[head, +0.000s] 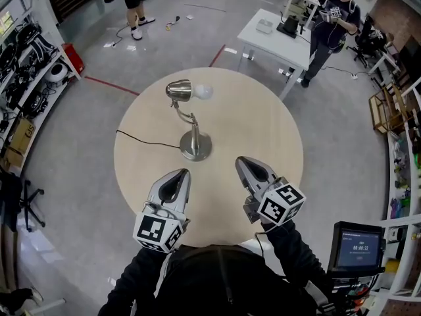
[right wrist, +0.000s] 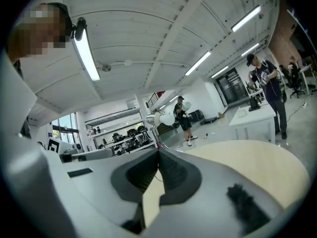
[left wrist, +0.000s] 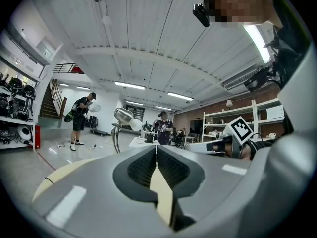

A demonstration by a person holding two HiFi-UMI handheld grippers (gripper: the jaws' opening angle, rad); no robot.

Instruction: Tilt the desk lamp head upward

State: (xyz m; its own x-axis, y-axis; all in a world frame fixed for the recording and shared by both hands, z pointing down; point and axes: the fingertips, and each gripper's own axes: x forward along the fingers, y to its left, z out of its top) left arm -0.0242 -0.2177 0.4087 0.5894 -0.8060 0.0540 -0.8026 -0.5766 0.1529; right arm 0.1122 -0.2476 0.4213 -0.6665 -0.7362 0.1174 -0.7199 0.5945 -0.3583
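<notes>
A silver desk lamp (head: 189,120) stands near the middle of the round wooden table (head: 263,117). Its round base (head: 195,145) rests flat, and its head with a white bulb (head: 202,91) points sideways to the right. Both grippers hover over the table's near edge, short of the lamp. My left gripper (head: 181,174) is shut and empty. My right gripper (head: 242,160) is shut too, with nothing in it. The lamp (left wrist: 122,118) shows small beyond the shut tips in the left gripper view. The right gripper view has the lamp head (right wrist: 157,119) above its tips.
A black cord (head: 145,140) runs from the lamp base to the table's left edge. A white desk (head: 276,38) and a person (head: 332,25) stand at the back right. Another person (head: 135,5) stands far behind. Shelves (head: 26,64) line the left wall, and a monitor (head: 358,247) sits at the right.
</notes>
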